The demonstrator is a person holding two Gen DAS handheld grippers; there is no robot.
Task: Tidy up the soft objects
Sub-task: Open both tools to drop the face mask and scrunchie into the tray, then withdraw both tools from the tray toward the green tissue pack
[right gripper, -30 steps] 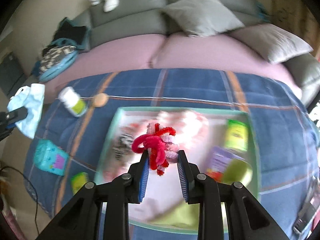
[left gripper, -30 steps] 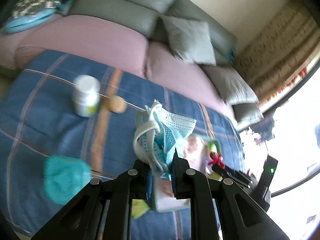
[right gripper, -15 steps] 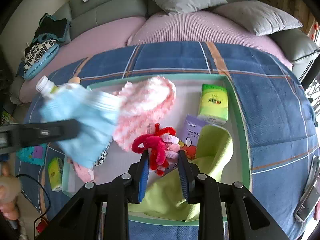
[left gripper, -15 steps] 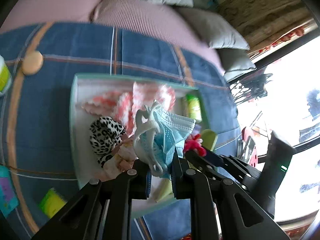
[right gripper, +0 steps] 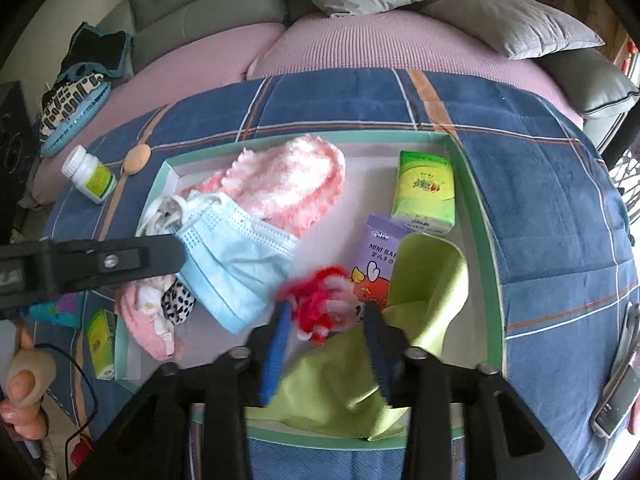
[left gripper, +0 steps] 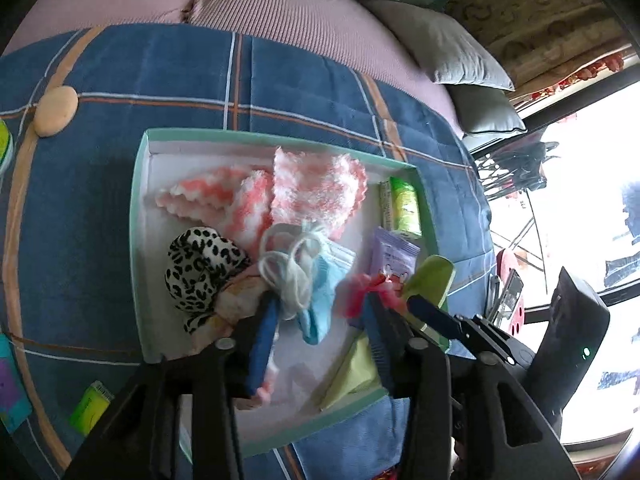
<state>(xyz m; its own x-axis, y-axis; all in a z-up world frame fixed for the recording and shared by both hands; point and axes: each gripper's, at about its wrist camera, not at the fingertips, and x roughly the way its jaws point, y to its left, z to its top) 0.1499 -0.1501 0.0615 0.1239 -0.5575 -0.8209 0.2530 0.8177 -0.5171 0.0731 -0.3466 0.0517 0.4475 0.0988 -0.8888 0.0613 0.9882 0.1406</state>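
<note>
The blue face mask [right gripper: 236,268] lies in the left half of the green-rimmed tray [right gripper: 478,216], its white loops bunched at its far end, with the left gripper [left gripper: 320,320] tilted steeply down over it; the jaws are opening and the mask sits loose between the fingers, no pad pressing it. Just right of it the red-and-pink pipe-cleaner bundle [right gripper: 320,304] rests between the right gripper [right gripper: 326,326] fingers, also pointed steeply down and opening, not clamped. A purple packet [right gripper: 378,256] reads "MINI BAB", partly covered by a lime cloth [right gripper: 420,292]. Also in the tray: fluffy pink-white socks [right gripper: 288,184], a leopard-print item [left gripper: 200,268] and a green tissue pack [right gripper: 426,192]. On the blue plaid blanket [right gripper: 540,200] at far left stands a white bottle [right gripper: 90,176]
</note>
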